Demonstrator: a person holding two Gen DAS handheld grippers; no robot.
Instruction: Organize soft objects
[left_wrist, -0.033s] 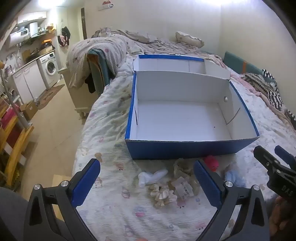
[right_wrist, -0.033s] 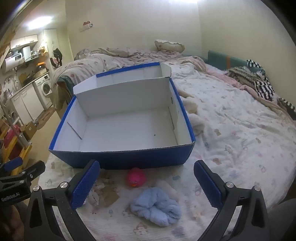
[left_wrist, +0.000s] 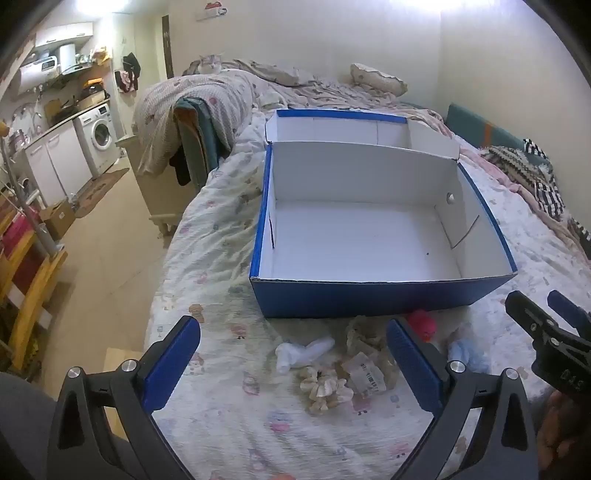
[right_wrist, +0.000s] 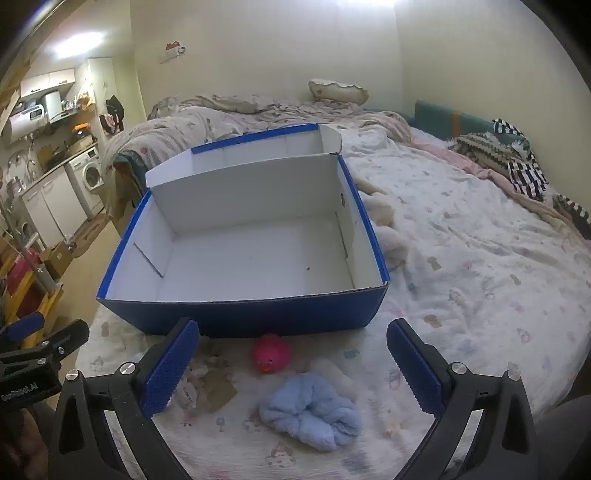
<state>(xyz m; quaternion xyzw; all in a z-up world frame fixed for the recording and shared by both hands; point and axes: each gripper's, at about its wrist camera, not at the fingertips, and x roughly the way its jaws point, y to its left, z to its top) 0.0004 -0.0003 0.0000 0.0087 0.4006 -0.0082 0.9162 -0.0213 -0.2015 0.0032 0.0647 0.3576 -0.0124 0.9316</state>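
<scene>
You held both claws over the near edge of the bed (right_wrist: 480, 266), which was covered with a pale printed quilt. Your left claw (left_wrist: 293, 363) stood wide open with nothing between its blue ribbed pads, and your right claw (right_wrist: 293, 363) was just as wide and equally empty.

An open blue cardboard box with a white inside (left_wrist: 362, 240) sat on the quilt ahead of both claws, its lid folded back behind it. The box held nothing.

The soft things all lay on the quilt in front of the box's near wall, none of them inside. In the left wrist view a small white rolled cloth (left_wrist: 303, 352) lay furthest left, with a cream ruffled scrunchie (left_wrist: 325, 387) just nearer to you and a crumpled beige fabric piece with a paper tag (left_wrist: 364, 369) beside it. A bright pink round plush toy (right_wrist: 270, 352) rested close against the box's front wall. A fluffy light blue scrunchie (right_wrist: 312, 413) lay nearer to you than the pink toy, directly between the right claw's pads but untouched by them.

Your right claw showed at the right edge of the left wrist view, and your left claw at the left edge of the right wrist view. A white washing machine (left_wrist: 99, 134) stood in the kitchen corner far to the left.
</scene>
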